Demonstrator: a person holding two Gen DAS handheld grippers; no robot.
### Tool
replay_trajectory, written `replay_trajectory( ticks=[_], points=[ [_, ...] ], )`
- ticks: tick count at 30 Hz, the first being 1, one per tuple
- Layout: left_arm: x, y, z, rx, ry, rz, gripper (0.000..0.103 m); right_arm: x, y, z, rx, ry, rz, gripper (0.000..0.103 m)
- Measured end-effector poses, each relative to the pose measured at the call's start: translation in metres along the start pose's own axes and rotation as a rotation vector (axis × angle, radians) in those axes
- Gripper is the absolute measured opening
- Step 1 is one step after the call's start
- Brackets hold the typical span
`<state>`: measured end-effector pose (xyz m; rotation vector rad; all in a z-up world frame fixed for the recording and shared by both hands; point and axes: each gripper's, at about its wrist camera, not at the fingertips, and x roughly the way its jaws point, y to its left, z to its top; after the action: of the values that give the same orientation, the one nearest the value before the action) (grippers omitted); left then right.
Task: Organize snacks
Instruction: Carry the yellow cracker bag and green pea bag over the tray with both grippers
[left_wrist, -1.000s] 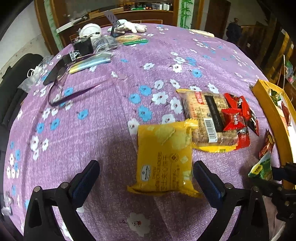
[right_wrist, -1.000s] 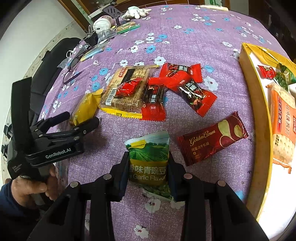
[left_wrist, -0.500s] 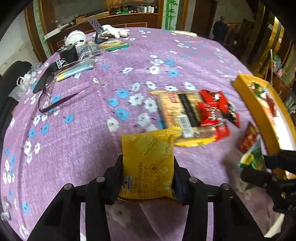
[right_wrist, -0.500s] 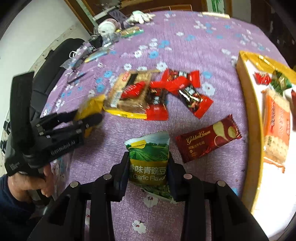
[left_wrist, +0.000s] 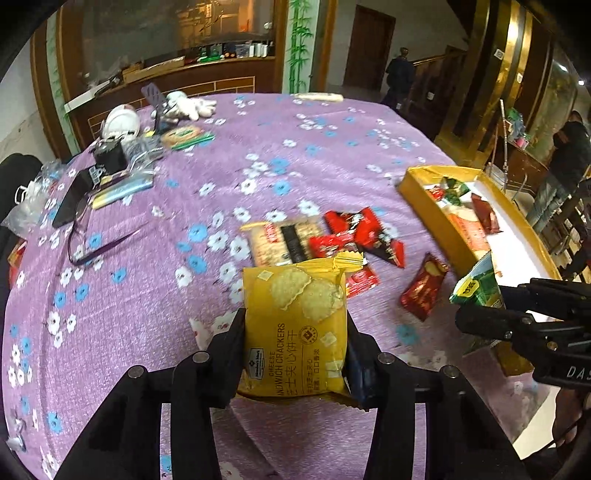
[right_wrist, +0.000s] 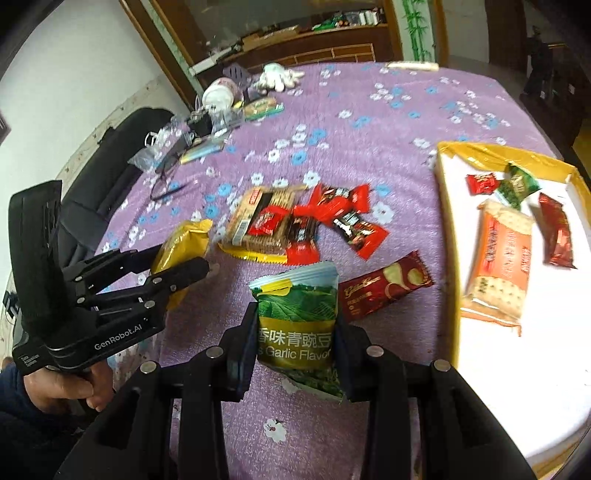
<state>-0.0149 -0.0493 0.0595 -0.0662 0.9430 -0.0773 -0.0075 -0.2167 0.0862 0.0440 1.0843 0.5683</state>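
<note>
My left gripper (left_wrist: 295, 354) is shut on a yellow cheese cracker packet (left_wrist: 295, 325) and holds it above the purple flowered tablecloth (left_wrist: 147, 295). In the right wrist view this same yellow packet (right_wrist: 181, 247) shows at the left, in the left gripper (right_wrist: 177, 269). My right gripper (right_wrist: 295, 347) is shut on a green garlic pea bag (right_wrist: 297, 317), also lifted off the cloth; the green bag (left_wrist: 478, 286) appears at the right edge of the left wrist view. A yellow-rimmed white box (right_wrist: 447, 206) at the right holds several snacks.
On the cloth lie a clear biscuit pack (right_wrist: 255, 218), several red candy wrappers (right_wrist: 332, 214) and a dark red Golden Crown packet (right_wrist: 384, 286). Glasses (left_wrist: 85, 236), a phone and clutter occupy the far left. A black chair (right_wrist: 110, 170) stands beside the table. People stand in the background.
The left gripper closed on the yellow cracker packet and lifted it off the cloth. The right gripper rose with the green bag, toward the box.
</note>
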Motion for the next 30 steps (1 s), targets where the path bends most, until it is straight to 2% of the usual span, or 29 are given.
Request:
replay_trajectory(
  ticks=[16,30],
  points=[
    [-0.011,-0.058,0.020,0.108,-0.029,-0.095,0.048,-0.059,-0.071,-0.031,0.241,-0.105,-0.055,0.035],
    [-0.009,-0.127,0.039,0.211,-0.025,-0.186,0.048,-0.082,-0.128,-0.057,0.406,-0.135,-0.116,0.035]
  ],
)
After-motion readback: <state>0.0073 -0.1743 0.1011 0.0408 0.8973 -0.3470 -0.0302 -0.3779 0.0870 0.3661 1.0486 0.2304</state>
